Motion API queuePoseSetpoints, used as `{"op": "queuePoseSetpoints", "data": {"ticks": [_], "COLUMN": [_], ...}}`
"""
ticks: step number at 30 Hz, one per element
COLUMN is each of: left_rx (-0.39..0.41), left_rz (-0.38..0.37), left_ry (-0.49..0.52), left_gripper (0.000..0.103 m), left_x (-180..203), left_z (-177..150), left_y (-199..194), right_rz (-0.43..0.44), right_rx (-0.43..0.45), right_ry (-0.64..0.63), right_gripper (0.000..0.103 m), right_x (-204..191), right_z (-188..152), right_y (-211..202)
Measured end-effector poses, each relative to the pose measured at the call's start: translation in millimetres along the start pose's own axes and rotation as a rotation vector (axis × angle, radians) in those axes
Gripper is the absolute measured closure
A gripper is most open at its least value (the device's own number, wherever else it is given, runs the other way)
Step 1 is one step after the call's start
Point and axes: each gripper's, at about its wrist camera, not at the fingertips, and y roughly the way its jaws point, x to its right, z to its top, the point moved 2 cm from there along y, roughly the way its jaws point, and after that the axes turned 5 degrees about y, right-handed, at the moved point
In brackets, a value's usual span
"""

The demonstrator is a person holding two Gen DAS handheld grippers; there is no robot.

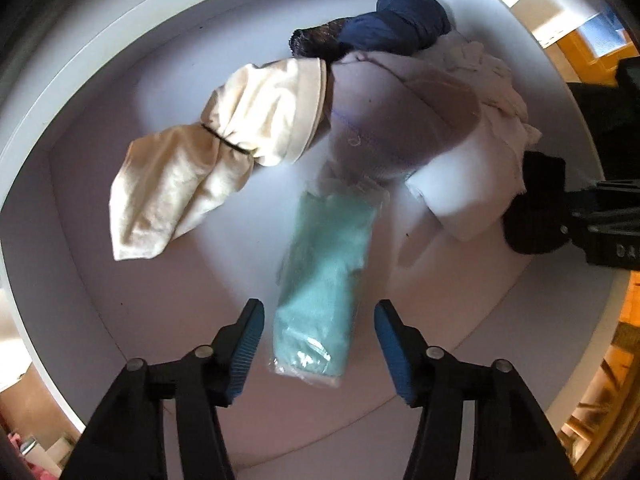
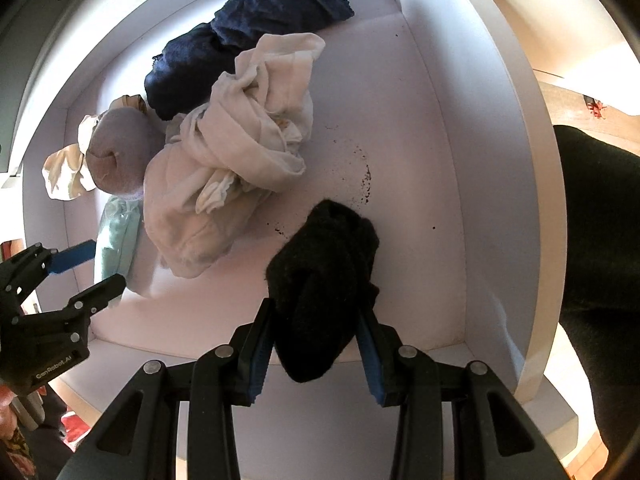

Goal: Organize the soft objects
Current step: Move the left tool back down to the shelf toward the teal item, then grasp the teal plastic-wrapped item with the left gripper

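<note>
Left tool (image 1: 319, 354) straddles a bagged teal cloth (image 1: 324, 276), jaws closing, untouched; right tool (image 2: 316, 354) grips a black sock (image 2: 324, 276).

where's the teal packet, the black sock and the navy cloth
teal packet (image 1: 326, 280), left wrist view, middle of the green cloth inside its clear wrap
black sock (image 2: 324, 276), right wrist view, centre of the bunched fabric between the pads
navy cloth (image 2: 248, 36), right wrist view, middle of the crumpled dark blue fabric

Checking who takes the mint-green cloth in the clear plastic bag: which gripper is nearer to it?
Left. The left gripper straddles the mint-green bagged cloth, not yet gripping; the right gripper holds a black sock off to the side.
</note>
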Motion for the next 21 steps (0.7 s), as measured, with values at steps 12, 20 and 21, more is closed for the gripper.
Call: {"op": "queuePoseSetpoints", "data": {"ticks": [12,20,21], "left_rx": [-0.016,-0.003,0.002], "left_rz": [0.060,0.048,0.045], "left_ry": [-0.045,-0.137,-0.163], "left_gripper": [0.066,0.068,0.068], "left_x": [9.6,-2.0,-7.2], "left_z": [-10.2,-32.5,-33.4], "left_y": [7.6,7.0,6.1], "right_rz": [-0.040,-0.055,-0.058], "right_rx": [0.013,0.023,0.024], "right_ry": [-0.047,-0.070,-0.075], "right_gripper": [0.064,0.065,0.065], "right_x": [-17.7,-27.1,-27.9], "right_z": [-7.4,-13.0,-13.2], "right_y": [3.4,6.8,6.8]}}
